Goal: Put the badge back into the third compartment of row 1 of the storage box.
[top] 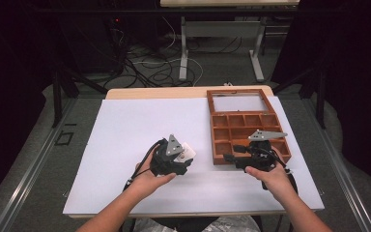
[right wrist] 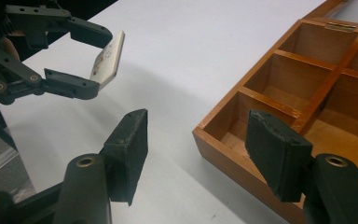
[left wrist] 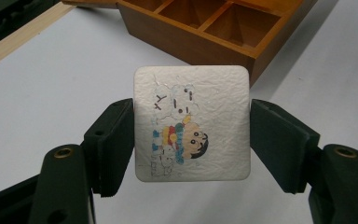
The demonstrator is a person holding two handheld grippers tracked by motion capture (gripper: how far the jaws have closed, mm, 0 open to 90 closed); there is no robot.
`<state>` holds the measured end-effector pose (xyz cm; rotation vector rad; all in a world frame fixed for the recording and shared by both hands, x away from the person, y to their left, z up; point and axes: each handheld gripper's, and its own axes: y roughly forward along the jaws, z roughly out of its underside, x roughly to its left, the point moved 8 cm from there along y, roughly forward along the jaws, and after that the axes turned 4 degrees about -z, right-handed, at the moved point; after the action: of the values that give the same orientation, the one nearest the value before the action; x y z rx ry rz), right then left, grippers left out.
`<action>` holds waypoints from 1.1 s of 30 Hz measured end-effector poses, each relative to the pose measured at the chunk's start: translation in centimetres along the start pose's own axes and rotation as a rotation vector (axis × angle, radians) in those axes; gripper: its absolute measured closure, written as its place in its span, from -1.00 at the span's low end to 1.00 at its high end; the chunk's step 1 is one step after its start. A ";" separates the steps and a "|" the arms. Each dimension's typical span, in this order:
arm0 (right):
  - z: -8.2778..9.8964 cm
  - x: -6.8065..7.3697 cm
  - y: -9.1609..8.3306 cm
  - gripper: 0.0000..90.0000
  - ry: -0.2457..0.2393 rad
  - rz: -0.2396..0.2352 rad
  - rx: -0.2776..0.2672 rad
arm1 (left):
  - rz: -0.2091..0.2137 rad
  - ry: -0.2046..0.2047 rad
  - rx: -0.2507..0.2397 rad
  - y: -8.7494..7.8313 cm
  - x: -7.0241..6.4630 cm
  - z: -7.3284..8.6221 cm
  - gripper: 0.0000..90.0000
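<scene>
A white square tile (left wrist: 192, 123) with a cartoon child printed on it is held by its two side edges in my left gripper (left wrist: 192, 144), which is shut on it. From above, the tile (top: 189, 152) hangs over the white sheet, left of the wooden compartment box (top: 212, 126). In the right gripper view the tile (right wrist: 108, 59) is lifted off the table and tilted. My right gripper (right wrist: 198, 154) is open with nothing between its jaws, hovering at the box's near left corner (right wrist: 223, 154). Seen from above, the right gripper (top: 232, 154) points left.
The box (left wrist: 191, 39) has several bare compartments, and its glass-paned lid (top: 239, 101) lies open at the far end. A white sheet (top: 125, 145) covers the table top. Beyond the far edge are table legs and cables on the floor (top: 164, 67).
</scene>
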<state>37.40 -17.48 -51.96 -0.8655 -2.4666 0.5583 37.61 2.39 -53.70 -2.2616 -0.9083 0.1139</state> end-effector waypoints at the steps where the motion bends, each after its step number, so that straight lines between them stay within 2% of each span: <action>1: 0.0 0.1 0.2 -0.13 0.010 -0.001 0.006 | 0.000 0.008 -0.003 0.0 -0.1 0.0 -0.26; 2: 0.0 0.3 0.2 -0.13 0.016 -0.002 0.017 | 0.012 0.007 0.004 -0.1 -0.2 0.0 -0.26; 6: -0.2 0.9 0.9 -0.12 0.047 -0.018 0.020 | 0.014 0.006 -0.018 0.0 -0.8 -0.3 -0.26; 7: -0.2 1.0 1.0 -0.12 0.048 -0.022 0.024 | 0.013 0.011 -0.022 0.0 -0.9 -0.3 -0.26; 8: -0.2 1.0 1.0 -0.12 0.048 -0.022 0.024 | 0.029 0.009 -0.012 0.0 -1.2 -0.3 -0.26; 10: -0.4 1.2 1.3 -0.13 0.054 -0.032 0.023 | 0.021 0.013 -0.036 0.1 -1.5 -0.5 -0.26; 14: -0.5 1.5 1.7 -0.16 0.051 -0.034 0.028 | 0.038 0.020 -0.043 0.3 -2.3 -0.6 -0.26; 18: -0.5 1.9 1.9 -0.18 0.079 -0.052 0.040 | 0.060 0.027 -0.035 0.4 -2.9 -0.6 -0.26; 20: -0.5 2.0 2.0 -0.18 0.088 -0.060 0.050 | 0.057 0.019 -0.049 0.6 -3.2 -0.6 -0.26; 26: -0.4 2.2 2.4 -0.18 0.100 -0.072 0.079 | 0.076 0.046 -0.048 0.7 -3.9 -0.7 -0.26; 33: -0.7 2.4 2.7 -0.06 0.125 -0.110 0.089 | 0.079 0.076 -0.061 0.8 -4.5 -0.9 -0.26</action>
<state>37.41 -13.76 -52.04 -0.7031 -2.3409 0.5532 34.95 -1.35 -54.27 -2.3419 -0.7925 0.0359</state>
